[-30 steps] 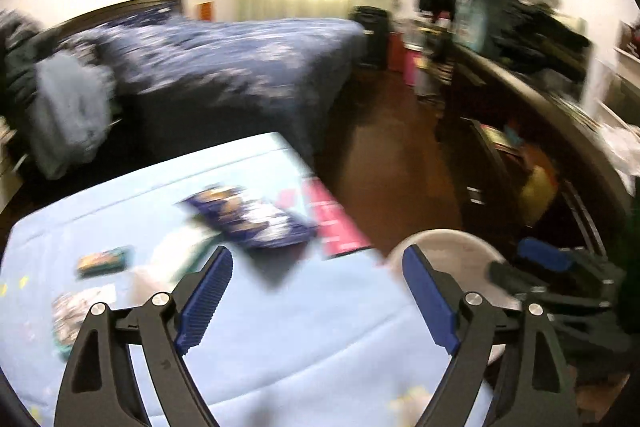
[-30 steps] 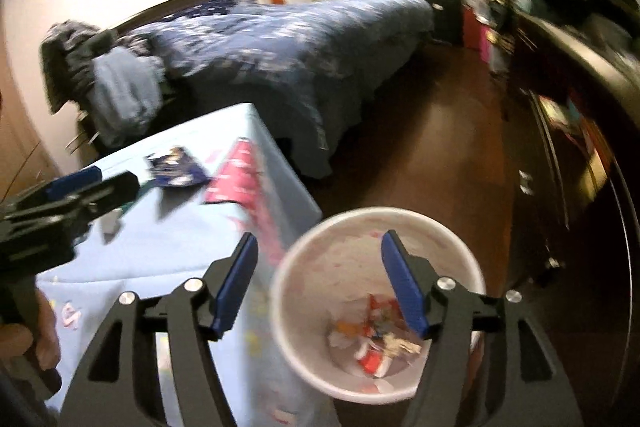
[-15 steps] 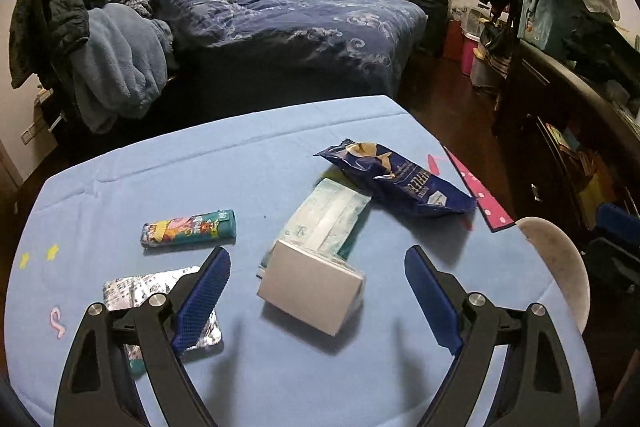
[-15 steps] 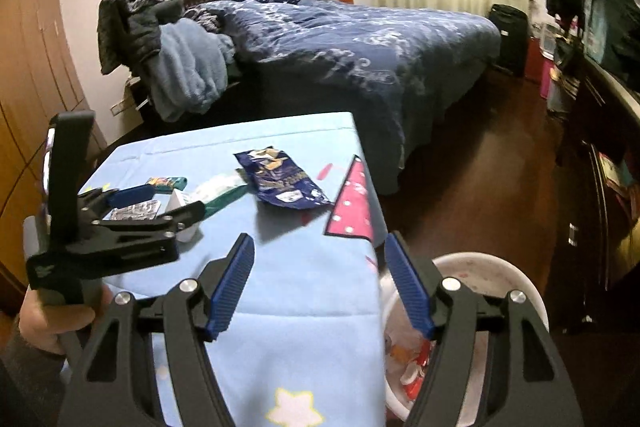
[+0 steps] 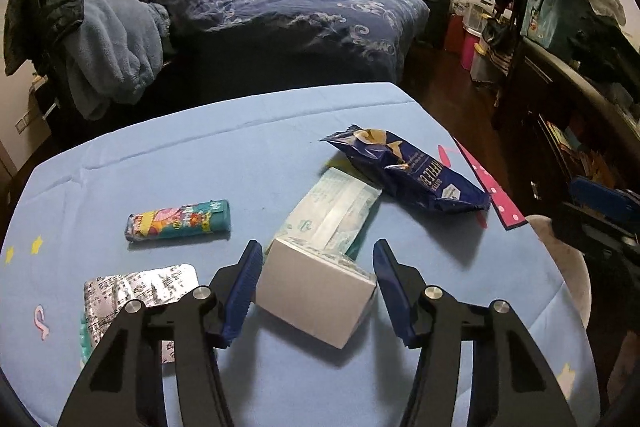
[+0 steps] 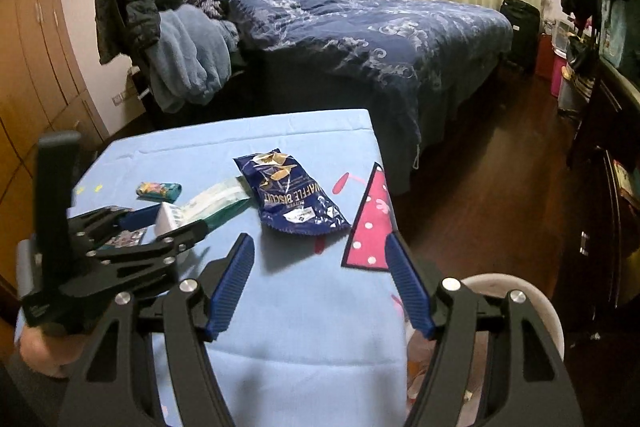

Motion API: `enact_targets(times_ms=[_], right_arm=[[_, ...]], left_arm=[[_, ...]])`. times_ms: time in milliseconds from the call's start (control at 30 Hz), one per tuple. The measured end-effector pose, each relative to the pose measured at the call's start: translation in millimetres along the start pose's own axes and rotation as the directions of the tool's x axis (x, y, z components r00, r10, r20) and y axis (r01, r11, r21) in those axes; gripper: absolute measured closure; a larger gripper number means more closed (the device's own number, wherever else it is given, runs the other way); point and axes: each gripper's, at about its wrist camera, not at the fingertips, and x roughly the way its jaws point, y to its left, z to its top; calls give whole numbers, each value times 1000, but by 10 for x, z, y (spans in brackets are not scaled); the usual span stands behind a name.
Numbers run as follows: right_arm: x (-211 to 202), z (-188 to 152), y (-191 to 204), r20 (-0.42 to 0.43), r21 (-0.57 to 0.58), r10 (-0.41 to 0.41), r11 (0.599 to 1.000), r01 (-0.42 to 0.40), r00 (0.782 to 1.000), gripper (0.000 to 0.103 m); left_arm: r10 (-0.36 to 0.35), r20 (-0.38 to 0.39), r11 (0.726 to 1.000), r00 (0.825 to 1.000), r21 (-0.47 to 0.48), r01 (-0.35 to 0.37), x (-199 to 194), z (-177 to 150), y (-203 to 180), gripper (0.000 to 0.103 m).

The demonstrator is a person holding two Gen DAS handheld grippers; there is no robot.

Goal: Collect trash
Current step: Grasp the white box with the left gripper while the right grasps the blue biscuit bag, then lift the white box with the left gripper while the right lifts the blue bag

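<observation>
A white box (image 5: 316, 299) lies on the blue-covered table (image 5: 200, 155), resting against a pale green tissue pack (image 5: 336, 211). My left gripper (image 5: 318, 267) straddles the box and its jaws are closing, with thin gaps still showing at both pads. The right wrist view shows the same box (image 6: 168, 217) between those jaws. A dark blue biscuit bag (image 5: 408, 171) lies behind, a colourful teal pack (image 5: 178, 221) to the left, and a silver blister sheet (image 5: 136, 291) nearest. My right gripper (image 6: 320, 255) hangs open and empty over the table's near edge, beside the white bin (image 6: 540, 307).
A pink dotted paper triangle (image 6: 372, 223) lies at the table's right edge. The bin holds wrappers. Behind the table are a bed with a blue quilt (image 6: 380, 35) and a heap of clothes (image 6: 184, 55). A dark cabinet (image 5: 560, 131) lines the right side.
My left gripper swung from the bin side over the table, came down at the white box and narrowed its jaws round it. My right gripper moved from above the bin to over the table's edge.
</observation>
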Motion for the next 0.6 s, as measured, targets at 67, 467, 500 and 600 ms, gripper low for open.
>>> enact_targets(times_ms=[67, 467, 500, 600], right_arm=[[132, 54, 58, -15, -29, -10, 1000, 9, 1000, 34], [867, 162, 407, -140, -181, -22, 983, -4, 990, 75], [902, 155, 419, -148, -182, -20, 983, -7, 989, 79], [899, 140, 447, -134, -192, -23, 981, -3, 991, 92]], left_arm=[[7, 9, 1000, 1000, -15, -7, -49, -9, 42, 46], [31, 75, 997, 997, -66, -26, -552, -62, 243, 46], [30, 80, 997, 996, -67, -25, -589, -67, 248, 46], [32, 88, 997, 996, -74, -25, -673, -84, 279, 46]])
